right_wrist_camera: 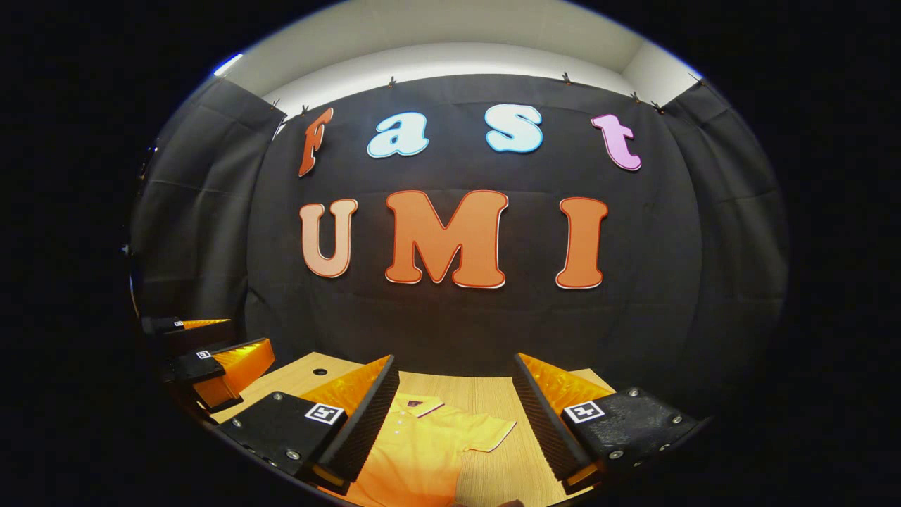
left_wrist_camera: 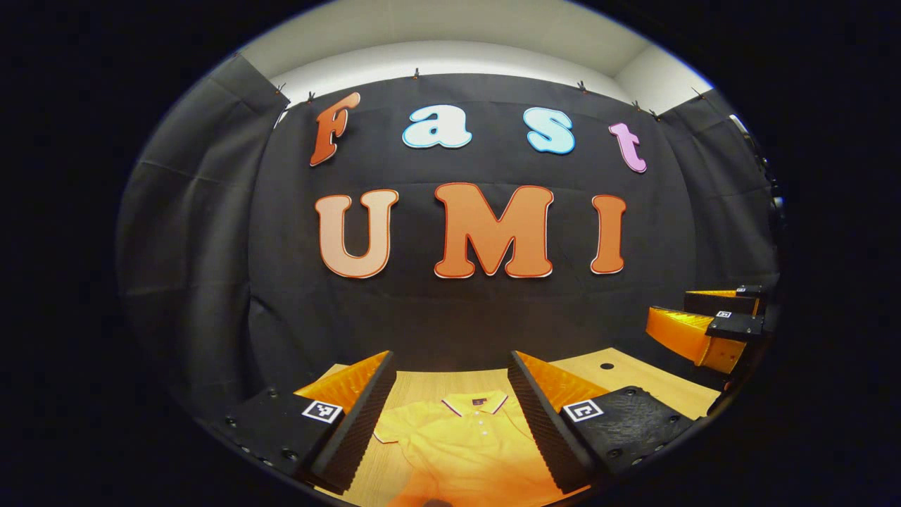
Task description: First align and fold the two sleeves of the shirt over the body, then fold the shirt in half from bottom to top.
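Shirt (left_wrist_camera: 464,443): flat on table (left_wrist_camera: 633,377), collar toward far edge, sleeves unfolded.
Left gripper (left_wrist_camera: 450,415): mine, wide open, empty.
Right gripper (right_wrist_camera: 454,415): same, ready for sleeves.

Recording booth: black cloth walls (left_wrist_camera: 197,232), wooden table (left_wrist_camera: 633,380).

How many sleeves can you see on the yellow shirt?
2. One sleeve sticks out between the left gripper fingers; the other sleeve lies spread on the wooden table in the right gripper view. Neither is folded in.
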### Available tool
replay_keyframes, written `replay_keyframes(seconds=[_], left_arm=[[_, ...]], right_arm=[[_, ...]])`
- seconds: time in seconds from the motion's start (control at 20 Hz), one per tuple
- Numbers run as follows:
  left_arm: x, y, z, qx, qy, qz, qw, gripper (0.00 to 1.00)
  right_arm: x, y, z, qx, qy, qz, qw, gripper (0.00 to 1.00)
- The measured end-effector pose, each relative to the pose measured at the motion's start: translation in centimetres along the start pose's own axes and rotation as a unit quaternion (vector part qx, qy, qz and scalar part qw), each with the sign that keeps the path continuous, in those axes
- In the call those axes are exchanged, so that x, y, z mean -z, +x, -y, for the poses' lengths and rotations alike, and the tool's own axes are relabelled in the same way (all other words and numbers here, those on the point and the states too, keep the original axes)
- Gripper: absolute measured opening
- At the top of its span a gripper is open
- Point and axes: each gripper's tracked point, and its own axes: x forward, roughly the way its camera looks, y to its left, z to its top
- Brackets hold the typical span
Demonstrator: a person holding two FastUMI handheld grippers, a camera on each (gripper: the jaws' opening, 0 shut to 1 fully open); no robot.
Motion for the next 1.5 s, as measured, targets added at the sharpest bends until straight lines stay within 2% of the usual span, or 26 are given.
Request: replay_keyframes(seconds=[0.2,0.4,0.7,0.85,1.1,1.4,1.5], left_arm=[[0.4,-0.5,-1.0,-0.002,0.006,-0.004,1.000,0.96],[-0.1,-0.7,-2.2,-0.003,0.027,0.007,1.000,0.98],[0.1,-0.7,-4.3,0.004,0.047,0.016,0.999,0.98],[0.7,-0.6,-5.9,0.005,0.050,0.015,0.999,0.98],[2.0,-0.3,-8.3,-0.013,0.048,0.002,0.999,0.98],[3.6,0.0,-10.2,-0.085,0.050,-0.021,0.995,0.98],[3.9,0.2,-10.3,-0.105,0.054,-0.031,0.993,0.98]], right_arm=[[1.8,0.9,0.0,0.006,0.011,-0.029,0.999,0.98],[4.2,2.9,1.2,0.031,0.017,-0.069,0.997,0.98],[9.6,6.5,2.7,0.065,0.045,-0.164,0.983,0.98],[11.9,8.0,3.4,0.086,0.060,-0.208,0.972,0.98],[15.7,10.3,3.7,0.090,0.077,-0.278,0.953,0.98],[22.0,13.4,5.5,0.074,0.101,-0.380,0.917,0.97],[24.3,14.6,6.4,0.071,0.117,-0.412,0.901,0.98]])
